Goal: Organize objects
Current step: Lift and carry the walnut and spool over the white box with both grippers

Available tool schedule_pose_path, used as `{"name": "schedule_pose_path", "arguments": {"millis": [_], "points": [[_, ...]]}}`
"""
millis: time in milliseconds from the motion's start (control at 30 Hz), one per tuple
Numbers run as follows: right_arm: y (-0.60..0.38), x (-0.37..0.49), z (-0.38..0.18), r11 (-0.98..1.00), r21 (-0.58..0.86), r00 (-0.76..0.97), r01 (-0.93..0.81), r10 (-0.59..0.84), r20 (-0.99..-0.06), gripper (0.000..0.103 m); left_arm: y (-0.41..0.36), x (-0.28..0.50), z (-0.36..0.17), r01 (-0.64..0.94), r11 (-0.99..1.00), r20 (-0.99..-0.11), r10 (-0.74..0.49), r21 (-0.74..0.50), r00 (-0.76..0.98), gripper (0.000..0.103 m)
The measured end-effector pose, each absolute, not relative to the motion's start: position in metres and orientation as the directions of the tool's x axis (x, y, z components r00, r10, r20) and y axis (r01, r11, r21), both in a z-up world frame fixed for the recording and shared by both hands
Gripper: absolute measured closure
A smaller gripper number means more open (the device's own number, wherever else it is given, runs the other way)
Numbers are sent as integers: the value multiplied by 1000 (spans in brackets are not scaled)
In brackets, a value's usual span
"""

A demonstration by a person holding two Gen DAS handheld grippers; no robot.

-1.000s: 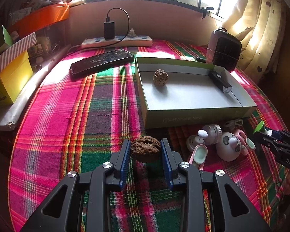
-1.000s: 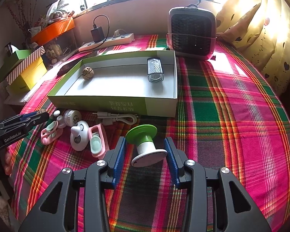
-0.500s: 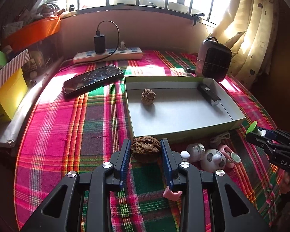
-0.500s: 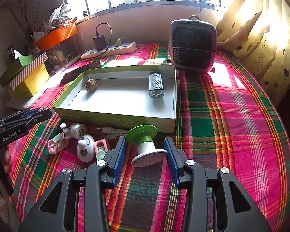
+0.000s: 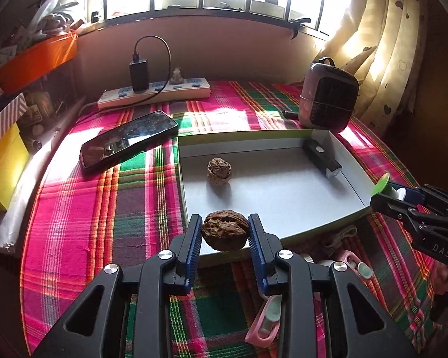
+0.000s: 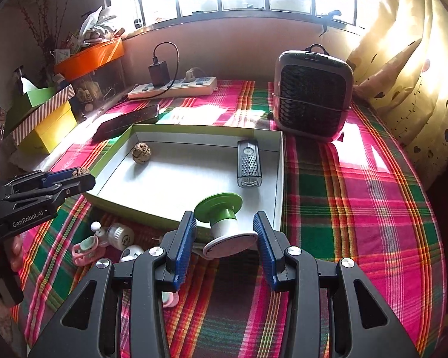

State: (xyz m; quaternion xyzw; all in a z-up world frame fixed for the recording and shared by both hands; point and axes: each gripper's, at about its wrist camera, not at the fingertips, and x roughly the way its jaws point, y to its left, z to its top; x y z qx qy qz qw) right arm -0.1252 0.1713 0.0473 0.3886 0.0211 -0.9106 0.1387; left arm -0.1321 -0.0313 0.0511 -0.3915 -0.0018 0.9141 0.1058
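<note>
My left gripper is shut on a brown walnut and holds it in the air over the near edge of the shallow green-sided box. My right gripper is shut on a green-and-white spool and holds it above the box's near right corner. Inside the box lie a second walnut and a small black flashlight. The left gripper shows at the left of the right wrist view, and the right gripper at the right of the left wrist view.
Small pink and white items and a white cable lie on the plaid cloth in front of the box. A phone, a power strip and a small heater stand behind it. Coloured boxes line the left edge.
Both grippers have risen and moved forward toward the box, each still holding its object. The walnut and the spool are now over the box's near edge.
</note>
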Motion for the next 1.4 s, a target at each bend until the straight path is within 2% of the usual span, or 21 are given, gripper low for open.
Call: {"name": "schedule_pose_path", "arguments": {"millis": [800, 1400], "points": [[151, -210, 32, -950, 70, -618, 305, -253, -744, 62, -19, -188, 31, -190, -978, -752, 192, -90, -631, 74], [131, -242, 23, -942, 34, -592, 333, -237, -770, 62, -14, -197, 26, -191, -980, -758, 169, -59, -630, 74]]}}
